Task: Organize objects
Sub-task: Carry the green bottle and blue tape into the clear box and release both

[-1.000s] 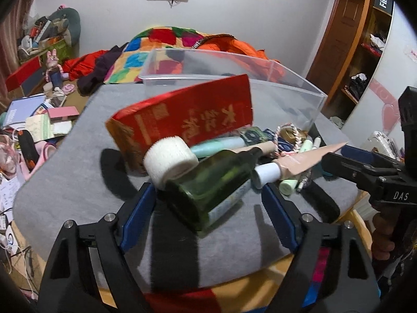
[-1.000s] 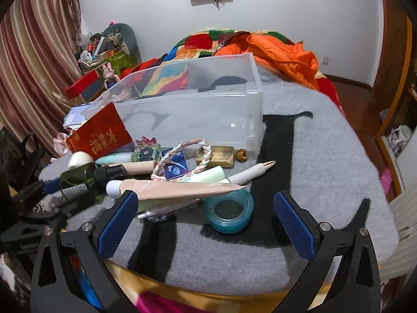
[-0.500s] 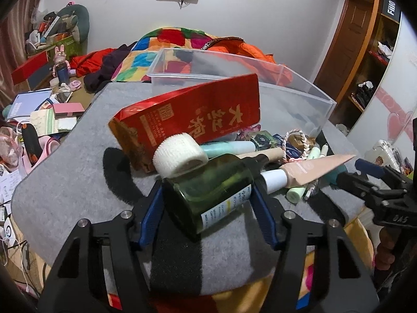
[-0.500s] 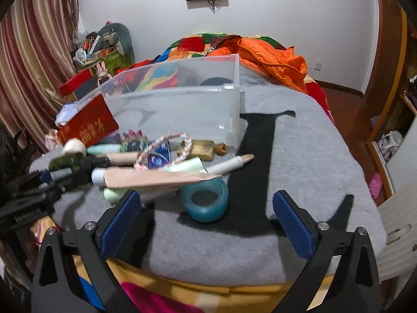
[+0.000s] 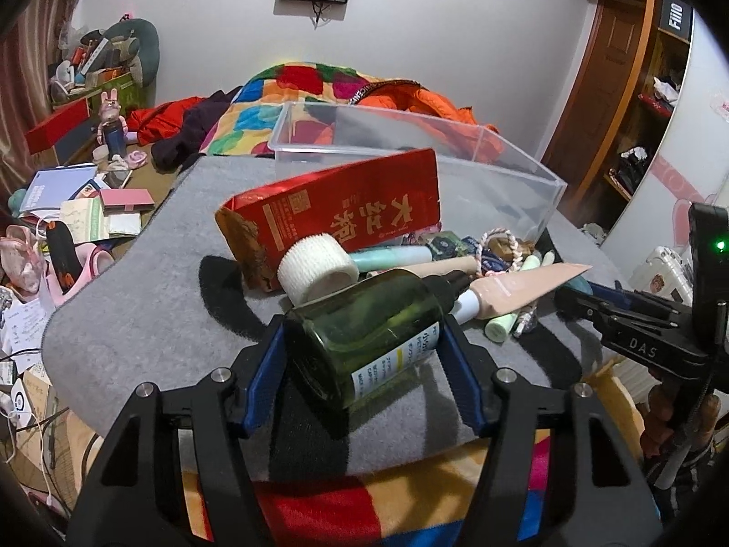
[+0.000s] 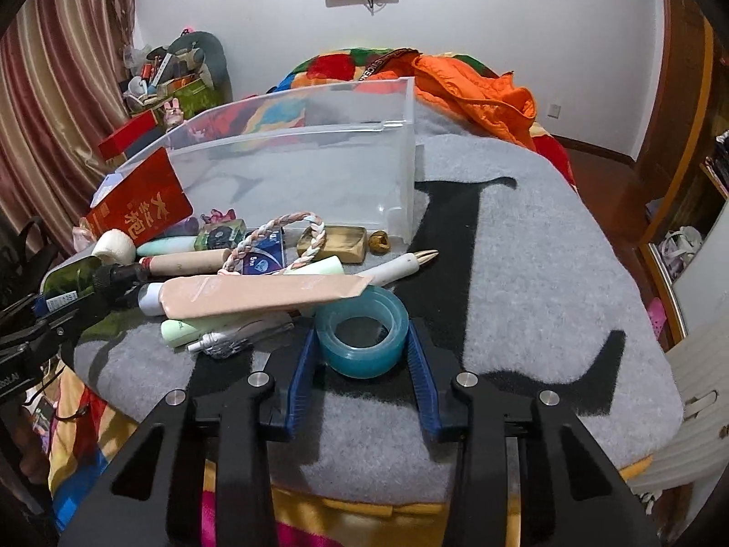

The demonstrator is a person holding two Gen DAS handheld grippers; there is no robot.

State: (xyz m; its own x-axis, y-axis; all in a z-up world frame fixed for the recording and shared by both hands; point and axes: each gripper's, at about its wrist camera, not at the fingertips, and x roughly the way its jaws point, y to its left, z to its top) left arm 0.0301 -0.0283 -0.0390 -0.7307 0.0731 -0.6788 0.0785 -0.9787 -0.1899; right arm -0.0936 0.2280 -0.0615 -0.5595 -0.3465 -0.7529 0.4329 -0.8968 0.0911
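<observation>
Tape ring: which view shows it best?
Right wrist. The blue tape ring sits whole and close between the right gripper's fingers, hole and rim visible. In the left wrist view it is hidden behind the pink tube; I can't pick it out there.

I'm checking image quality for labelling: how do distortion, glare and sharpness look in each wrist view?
Left wrist view: fisheye bends the doorframe; the green bottle between the left gripper pads is sharp, with soft glare. Right wrist view: black vignette corners; the tape roll at the right gripper is sharp; curtains curve.
</observation>
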